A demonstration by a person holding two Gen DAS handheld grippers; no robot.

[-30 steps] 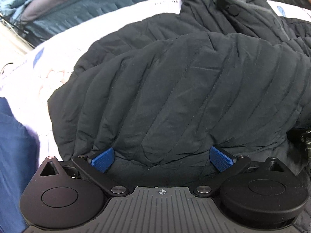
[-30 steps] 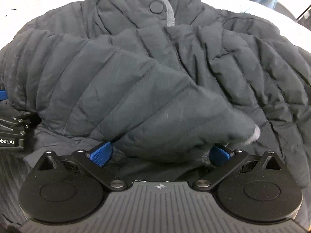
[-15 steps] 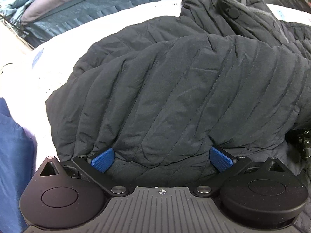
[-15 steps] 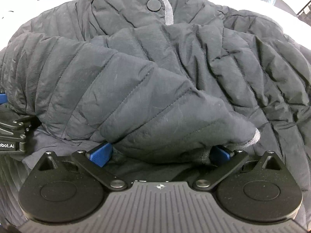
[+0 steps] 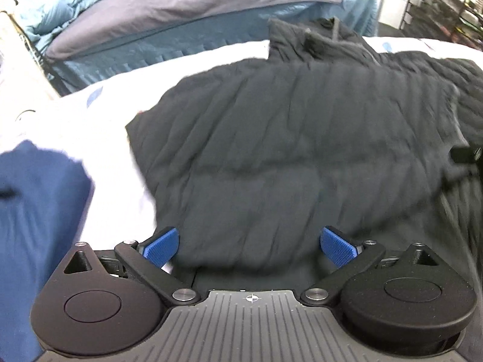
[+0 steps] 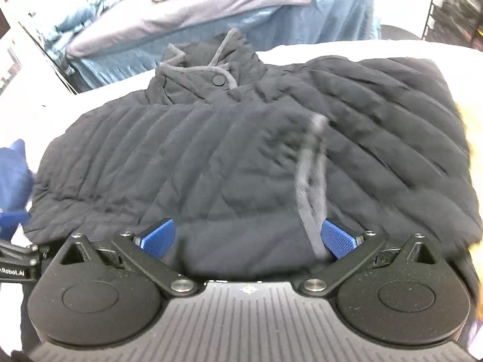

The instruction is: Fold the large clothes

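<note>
- A white surface [image 5: 75, 120] fills most of both views, running out from under the garment toward 9 and 12 o'clock.
- Behind it at 12 o'clock stands a blue-skirted bed [image 5: 187, 45] with a lilac-grey cover [image 5: 211, 6] on top and tan and yellow things piled at its upper edge.
- The dark quilted jacket [image 6: 211, 157] lies spread on the white surface, its collar [image 6: 208, 69] at 12 o'clock with a round snap [image 6: 216, 80] and grey trim; one sleeve is folded across the body, its grey cuff [image 6: 311, 175] blurred near the right wrist view's centre.
- A blue cloth [image 5: 33, 217] sits at 9 o'clock in the left wrist view, touching the white surface; whether it is clothing on a person I cannot tell.
- The left gripper [image 5: 247, 242] has its jaws wide, blue pads [image 5: 160, 246] flanking the jacket's near hem without pinching it.
- The right gripper [image 6: 246, 236] likewise has its jaws wide, pads [image 6: 336, 238] either side of the folded sleeve's end, nothing clamped.
- Part of the left gripper's body shows at 8 o'clock in the right wrist view.
</note>
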